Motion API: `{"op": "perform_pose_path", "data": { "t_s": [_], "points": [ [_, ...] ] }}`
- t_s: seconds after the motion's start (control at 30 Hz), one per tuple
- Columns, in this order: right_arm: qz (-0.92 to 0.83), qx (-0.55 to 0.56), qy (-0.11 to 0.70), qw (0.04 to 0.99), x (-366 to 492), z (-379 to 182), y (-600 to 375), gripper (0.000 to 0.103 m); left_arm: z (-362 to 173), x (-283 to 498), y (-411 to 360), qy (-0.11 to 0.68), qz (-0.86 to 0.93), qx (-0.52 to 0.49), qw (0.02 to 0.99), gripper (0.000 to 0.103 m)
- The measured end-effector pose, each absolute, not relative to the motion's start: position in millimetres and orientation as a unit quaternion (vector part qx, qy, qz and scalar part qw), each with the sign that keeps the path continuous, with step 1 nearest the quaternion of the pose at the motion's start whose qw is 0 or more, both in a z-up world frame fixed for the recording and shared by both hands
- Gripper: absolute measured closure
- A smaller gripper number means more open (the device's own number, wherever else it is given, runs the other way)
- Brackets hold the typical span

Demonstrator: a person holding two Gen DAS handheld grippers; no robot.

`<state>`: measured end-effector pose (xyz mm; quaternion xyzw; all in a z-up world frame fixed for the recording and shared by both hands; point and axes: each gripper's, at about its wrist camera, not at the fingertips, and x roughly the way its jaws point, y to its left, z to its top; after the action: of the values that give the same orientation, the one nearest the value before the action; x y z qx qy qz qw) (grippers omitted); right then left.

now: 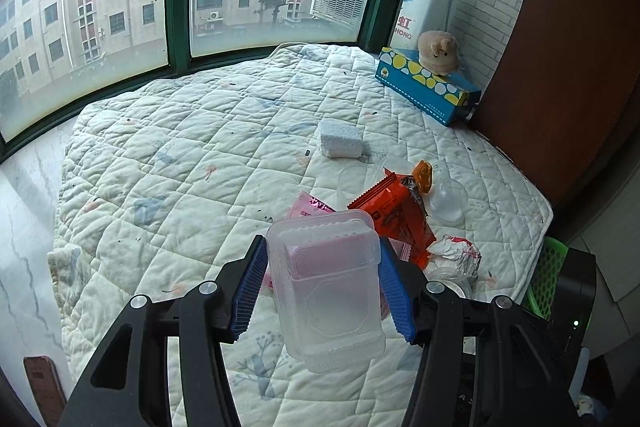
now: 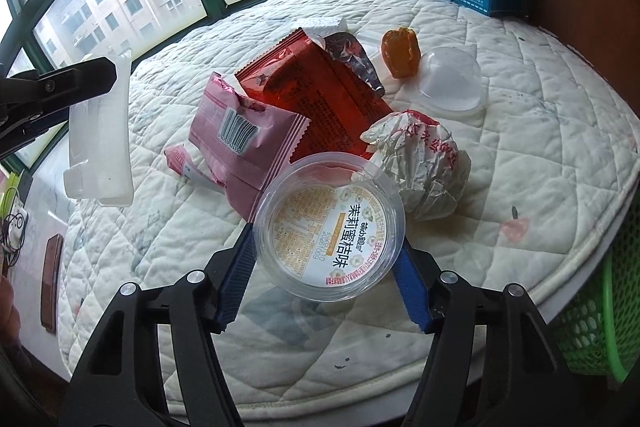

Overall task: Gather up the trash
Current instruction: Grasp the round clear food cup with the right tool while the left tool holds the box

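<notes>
My left gripper is shut on a clear rectangular plastic tray and holds it above the quilt; the tray also shows in the right wrist view. My right gripper is shut on a round clear plastic cup with a printed lid. On the quilted mat lie a red wrapper, a pink wrapper, a crumpled white paper ball, an orange snack piece and a clear heart-shaped cup.
A white foam block lies mid-mat. A blue tissue box with a plush toy stands at the far right corner. A green mesh basket sits beyond the mat's right edge. Windows run behind; a wooden cabinet stands at the right.
</notes>
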<state>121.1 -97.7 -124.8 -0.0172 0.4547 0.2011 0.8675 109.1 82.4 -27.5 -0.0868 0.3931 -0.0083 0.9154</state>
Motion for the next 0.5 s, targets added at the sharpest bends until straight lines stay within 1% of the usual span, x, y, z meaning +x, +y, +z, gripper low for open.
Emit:
{"op": "perform_pose_path", "data": {
  "t_s": [0.27,0.5],
  "points": [
    [0.223,0.009,0.437,0.872,102,-102,-117,0.038,-25,110,67,0.394,-0.025,-0.082,0.915,0.05],
    [0.206,0.03,0.424,0.881,86,-85,-152,0.038,-22,116,35,0.397,-0.056,-0.069,0.914,0.05]
  ]
}}
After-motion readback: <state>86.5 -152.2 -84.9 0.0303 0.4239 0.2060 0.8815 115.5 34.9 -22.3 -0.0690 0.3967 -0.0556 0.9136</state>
